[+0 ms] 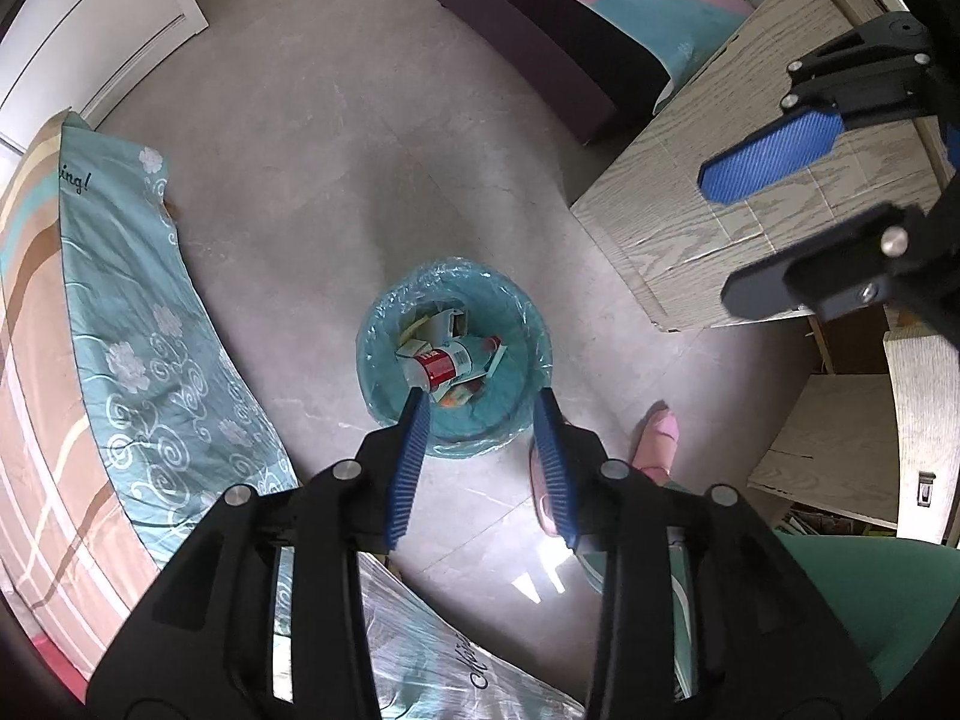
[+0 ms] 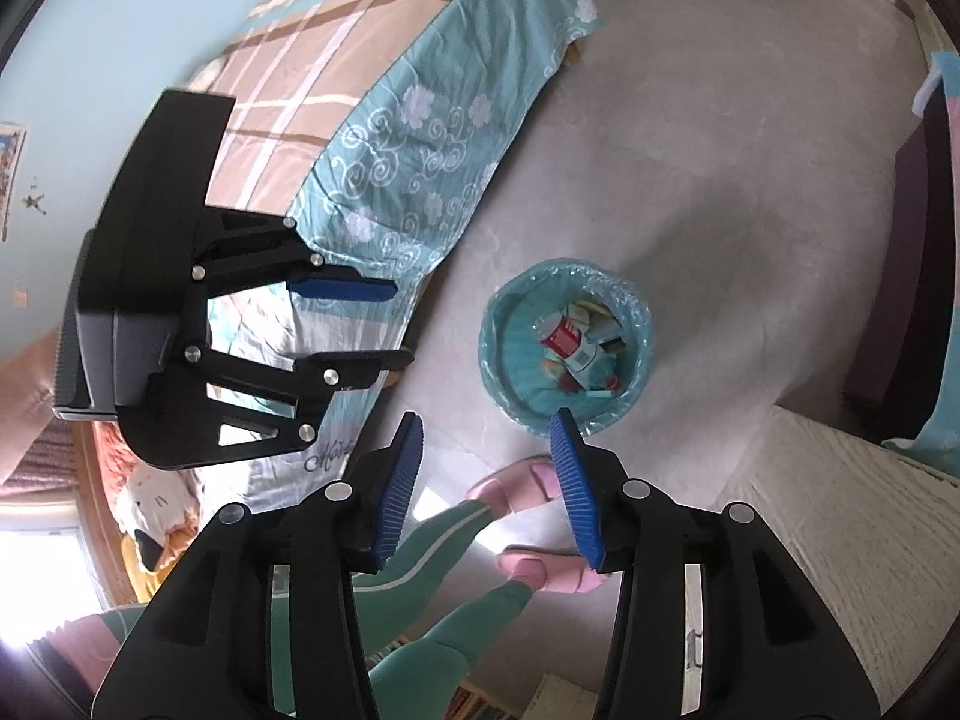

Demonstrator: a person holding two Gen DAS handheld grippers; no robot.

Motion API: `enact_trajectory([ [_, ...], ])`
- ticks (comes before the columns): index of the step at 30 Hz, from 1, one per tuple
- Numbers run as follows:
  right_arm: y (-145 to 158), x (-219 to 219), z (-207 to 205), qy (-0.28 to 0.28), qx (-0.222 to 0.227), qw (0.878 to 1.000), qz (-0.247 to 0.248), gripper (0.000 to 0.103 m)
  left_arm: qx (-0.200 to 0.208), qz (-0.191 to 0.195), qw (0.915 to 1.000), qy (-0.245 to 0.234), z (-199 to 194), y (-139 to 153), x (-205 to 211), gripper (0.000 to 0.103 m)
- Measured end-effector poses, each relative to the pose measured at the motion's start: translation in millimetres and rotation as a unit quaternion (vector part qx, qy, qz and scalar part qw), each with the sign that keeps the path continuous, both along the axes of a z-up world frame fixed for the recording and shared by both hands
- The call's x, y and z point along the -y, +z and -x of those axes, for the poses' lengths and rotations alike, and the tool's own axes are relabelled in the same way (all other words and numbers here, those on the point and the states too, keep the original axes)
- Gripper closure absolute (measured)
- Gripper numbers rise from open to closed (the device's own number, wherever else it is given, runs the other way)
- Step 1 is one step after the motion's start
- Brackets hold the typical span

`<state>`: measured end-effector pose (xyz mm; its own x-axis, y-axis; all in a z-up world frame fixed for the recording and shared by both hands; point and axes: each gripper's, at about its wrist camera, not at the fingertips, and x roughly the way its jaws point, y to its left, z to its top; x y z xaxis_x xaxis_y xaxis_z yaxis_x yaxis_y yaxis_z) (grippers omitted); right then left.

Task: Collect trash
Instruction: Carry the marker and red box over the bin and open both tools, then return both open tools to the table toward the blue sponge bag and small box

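Observation:
A teal trash bin [image 1: 516, 402] lined with a clear bag stands on the floor below me. It holds a red-and-white can [image 1: 444, 363] and several cartons and wrappers. My left gripper [image 1: 483, 405] is open and empty, high above the bin's near rim. My right gripper [image 2: 489, 423] is open and empty, above the floor just left of the bin [image 2: 510, 354], with the can [image 2: 564, 336] inside. Each gripper shows in the other's view: the right one [image 1: 729, 240] over the wooden desk, the left one [image 2: 399, 324] over the bed edge.
A bed with a teal flowered cover [image 1: 138, 324] lies to the left. A wooden desk [image 1: 720, 168] stands to the right. A dark sofa with a pink blanket [image 1: 540, 54] is at the back. The person's pink slippers [image 2: 522, 492] and green trousers are near the bin.

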<state>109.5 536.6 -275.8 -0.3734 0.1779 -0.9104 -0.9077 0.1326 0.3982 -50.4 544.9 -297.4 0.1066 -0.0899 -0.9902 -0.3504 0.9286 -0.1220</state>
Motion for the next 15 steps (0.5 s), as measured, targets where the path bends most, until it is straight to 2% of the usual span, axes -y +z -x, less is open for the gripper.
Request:
enact_trajectory([
  [8,13,11,-5,-0.014,-0.002,1.000,-0.010,0.055,0.006,-0.005,1.0000,-0.005,1,6,4,0.069],
  [13,33,22,-8,-0.021,0.000,0.999,-0.031,0.054,0.009,-0.015,0.9997,-0.014,1,18,9,0.067],
  [15,49,30,-10,-0.027,0.000,0.998,-0.048,0.049,0.012,-0.022,0.9995,-0.019,0,27,11,0.063],
])
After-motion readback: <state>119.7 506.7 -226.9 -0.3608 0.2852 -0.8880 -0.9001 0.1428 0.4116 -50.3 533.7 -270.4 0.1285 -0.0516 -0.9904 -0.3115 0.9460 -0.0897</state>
